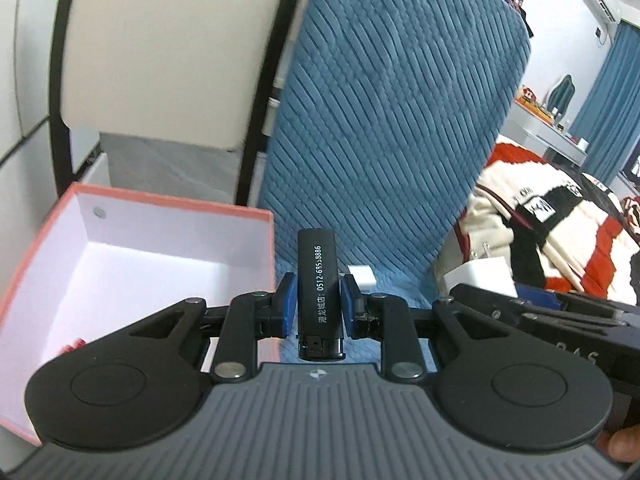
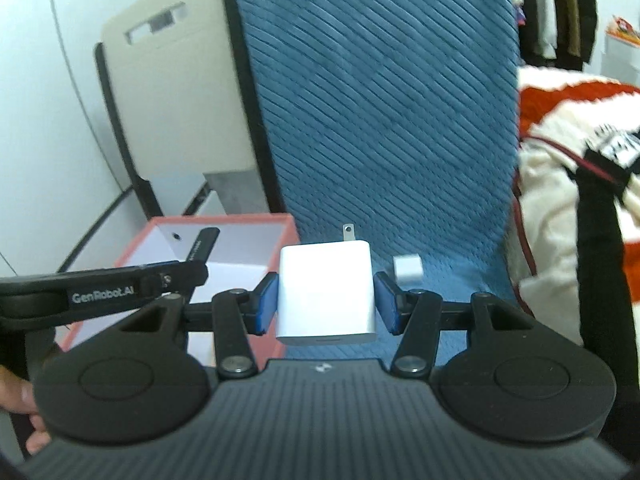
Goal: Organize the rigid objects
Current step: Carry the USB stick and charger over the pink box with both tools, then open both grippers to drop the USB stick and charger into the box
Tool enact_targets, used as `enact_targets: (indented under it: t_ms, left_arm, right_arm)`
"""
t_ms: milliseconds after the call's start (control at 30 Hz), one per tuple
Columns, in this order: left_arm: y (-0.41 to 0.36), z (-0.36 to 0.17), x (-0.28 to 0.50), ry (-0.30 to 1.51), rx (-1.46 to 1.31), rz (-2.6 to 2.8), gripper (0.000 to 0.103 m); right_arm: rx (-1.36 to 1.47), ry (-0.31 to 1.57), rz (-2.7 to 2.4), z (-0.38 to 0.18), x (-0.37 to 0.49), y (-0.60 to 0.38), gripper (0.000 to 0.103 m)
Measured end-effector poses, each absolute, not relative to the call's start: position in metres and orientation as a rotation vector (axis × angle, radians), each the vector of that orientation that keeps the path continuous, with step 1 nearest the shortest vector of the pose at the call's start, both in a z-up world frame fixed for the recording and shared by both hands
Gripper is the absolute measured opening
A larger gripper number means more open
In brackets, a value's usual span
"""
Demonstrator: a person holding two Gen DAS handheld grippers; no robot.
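The biggest thing here is the blue ribbed cushion [image 1: 384, 128], and I'll use it to say where everything else is. Just to its left sits the pink box [image 1: 172, 206], open on top, white inside, with a bit of something red in its near corner. In front of the cushion, up in the air, the right gripper [image 2: 326, 302] has its fingers [image 2: 266, 304] closed on a white charger [image 2: 326, 292], prongs pointing away toward the cushion. The left gripper [image 1: 319, 300] is a bit further left, near the box's edge, with its fingers [image 1: 289, 300] pressed narrow around a black lighter [image 1: 320, 292] that stands on end. Down on the cushion's seat lies a small white cube [image 2: 407, 270], not yet picked up. I think both things are being carried to the box. Next, each one needs to go over the open box, get lowered inside, and then the fingers must open to let go. The lighter is closer, so it could go first.
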State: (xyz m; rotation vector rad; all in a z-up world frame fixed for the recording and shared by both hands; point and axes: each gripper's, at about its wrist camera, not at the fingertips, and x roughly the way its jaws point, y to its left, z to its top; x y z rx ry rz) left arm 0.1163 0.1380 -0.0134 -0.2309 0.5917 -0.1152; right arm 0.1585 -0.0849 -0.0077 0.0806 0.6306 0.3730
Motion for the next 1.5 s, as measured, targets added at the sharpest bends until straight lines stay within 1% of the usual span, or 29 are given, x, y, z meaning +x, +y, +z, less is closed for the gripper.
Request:
enact_targets:
  t_ms: [200, 333, 533, 767, 1000, 1167, 1367, 1500]
  left_arm:
    - [0.175, 0.005, 0.114, 0.581, -0.262, -0.073, 0.027]
    - [0.202, 0.003, 0.107, 0.588, -0.274, -0.029, 0.027]
    - [0.241, -0.021, 0.096, 0.635, -0.290, 0.030, 0.027]
    - [0.276, -0.063, 0.091, 0.702, -0.331, 0.081, 0.027]
    - [0.297, -0.101, 0.086, 0.767, -0.358, 0.110, 0.027]
    - [0.307, -0.123, 0.083, 0.803, -0.376, 0.115, 0.027]
    - [0.311, -0.134, 0.083, 0.819, -0.394, 0.117, 0.028]
    - [0.313, -0.132, 0.082, 0.814, -0.406, 0.105, 0.028]
  right_arm:
    - [0.067, 0.599, 0.438, 0.015, 0.164, -0.056, 0.054]
    - [0.045, 0.610, 0.490, 0.012, 0.165, -0.031, 0.054]
    - [0.045, 0.671, 0.554, -0.009, 0.166, 0.007, 0.054]
    - [-0.004, 0.754, 0.611, -0.045, 0.163, 0.046, 0.054]
    - [-0.046, 0.838, 0.625, -0.082, 0.156, 0.068, 0.054]
    - [-0.077, 0.865, 0.623, -0.099, 0.157, 0.077, 0.054]
    - [-0.076, 0.887, 0.622, -0.110, 0.160, 0.082, 0.054]
    - [-0.080, 0.890, 0.622, -0.111, 0.162, 0.085, 0.055]
